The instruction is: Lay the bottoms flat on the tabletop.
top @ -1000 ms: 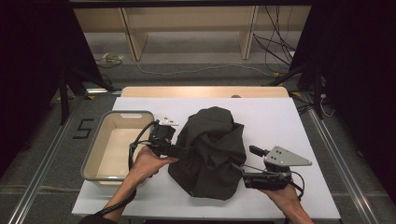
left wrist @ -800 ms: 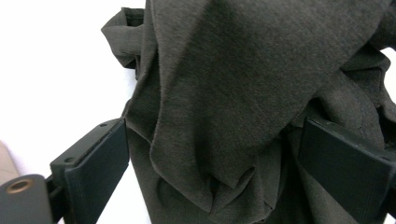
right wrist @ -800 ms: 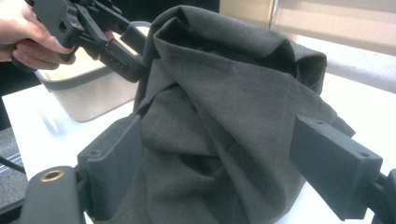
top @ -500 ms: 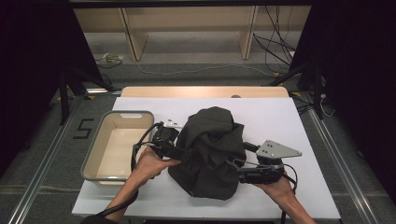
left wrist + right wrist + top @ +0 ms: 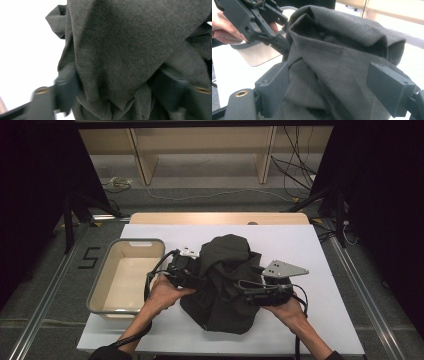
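Moved in from the right since a second ago: right tongs (image 5: pixel 250 292), now pushed up against the right side of the dark cloth (image 5: pixel 225 280) instead of sitting apart from it on the counter (image 5: pixel 320 250). Left tongs (image 5: pixel 192 279) pretty much where they were, at the cloth's left edge, jaws just been closing with a thick fold of cloth (image 5: pixel 120 55) between them. Blurry in the left gripper view, so can't tell if the pads actually press on it yet.

Right tongs (image 5: pixel 337 85) standing wide, cloth (image 5: pixel 337 50) bulging up between the two pads but visibly clear of both, so nothing gripped on that side. Left tongs (image 5: pixel 277 41) also seen from there, poking into the cloth's far fold, with a hand (image 5: pixel 227 27) behind them.

Cloth sitting bunched in a heap mid-counter, just right of the tub (image 5: pixel 107 285), one hand (image 5: pixel 165 292) on each side of it, other hand (image 5: pixel 290 310) at the lower right. Tub at the counter's left edge, just beside the left tongs.
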The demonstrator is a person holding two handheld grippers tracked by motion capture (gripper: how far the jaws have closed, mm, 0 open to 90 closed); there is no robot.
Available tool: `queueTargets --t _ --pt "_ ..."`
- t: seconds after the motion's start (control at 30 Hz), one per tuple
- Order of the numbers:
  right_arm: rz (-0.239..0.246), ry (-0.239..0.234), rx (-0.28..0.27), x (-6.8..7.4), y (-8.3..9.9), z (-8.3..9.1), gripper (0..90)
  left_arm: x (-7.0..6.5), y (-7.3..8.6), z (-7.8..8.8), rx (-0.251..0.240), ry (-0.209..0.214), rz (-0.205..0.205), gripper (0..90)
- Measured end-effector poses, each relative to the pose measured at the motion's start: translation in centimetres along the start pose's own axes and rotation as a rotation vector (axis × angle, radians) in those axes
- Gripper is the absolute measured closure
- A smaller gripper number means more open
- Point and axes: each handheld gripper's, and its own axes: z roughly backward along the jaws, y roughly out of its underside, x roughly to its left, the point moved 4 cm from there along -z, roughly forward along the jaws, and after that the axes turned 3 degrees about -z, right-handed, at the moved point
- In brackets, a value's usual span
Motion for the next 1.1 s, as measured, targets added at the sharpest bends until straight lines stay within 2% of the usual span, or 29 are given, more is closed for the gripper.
queueTargets --t 0.07,0.17,0.27,0.33,0.4,0.43,0.47,0.53,0.57,0.6,0.67,0.73,0.8,0.93,1.1 --pt "0.002 -0.005 -0.001 -0.1 -0.3 -0.6 20.1 -0.1 -0.1 -0.3 -0.005 0.022 -0.004 52.6" --pt "0.0 -0.012 0.009 0.0 -0.6 -1.4 21.9 -0.3 -0.1 -0.6 -0.009 0.0 -0.021 71.5" --pt "0.002 -0.014 0.029 0.1 -0.6 -2.1 23.9 -0.4 -0.2 -0.3 -0.012 0.008 -0.033 81.9" --pt "0.005 -0.012 0.042 0.1 -0.5 -2.6 25.0 -0.3 -0.3 0.1 -0.018 0.014 -0.03 83.8" --pt "0.001 -0.014 0.059 0.0 -0.3 -3.0 30.9 -0.1 -0.3 0.4 -0.025 0.019 -0.026 84.4" --pt "0.003 -0.009 0.065 -0.1 -0.2 -3.1 38.1 0.0 -0.3 0.6 -0.029 0.022 -0.022 84.6" --pt "0.008 0.007 0.068 -0.2 0.0 -3.0 49.6 0.2 -0.2 0.8 -0.025 0.021 -0.029 84.9" --pt "-0.002 0.006 0.06 -0.4 0.1 -2.9 71.6 0.5 -0.3 1.2 -0.033 0.026 -0.021 85.1" --pt "-0.002 0.001 0.062 -0.5 0.0 -2.8 80.0 0.7 -0.3 1.4 -0.04 0.019 -0.015 85.5" --pt "0.003 0.003 0.068 -0.6 0.0 -2.7 84.6 1.0 -0.3 1.7 -0.051 0.005 -0.007 85.6" --pt "0.02 0.009 0.085 -0.9 -0.1 -2.2 87.8 1.6 -0.4 2.4 -0.064 0.009 0.011 85.7" --pt "0.003 0.014 0.086 -1.5 -0.2 -1.5 88.8 2.4 -0.3 3.2 -0.079 -0.002 0.027 85.7" --pt "-0.016 0.044 0.069 -2.6 -0.3 -0.6 89.2 2.8 -0.3 3.6 -0.089 -0.007 0.038 85.7" --pt "-0.071 0.121 0.021 -5.2 -0.5 1.7 89.4 3.2 -0.4 4.4 -0.107 -0.011 0.056 85.6" --pt "-0.125 0.248 0.006 -9.1 0.2 4.7 89.4 3.3 -0.4 4.2 -0.111 -0.021 0.069 85.1"
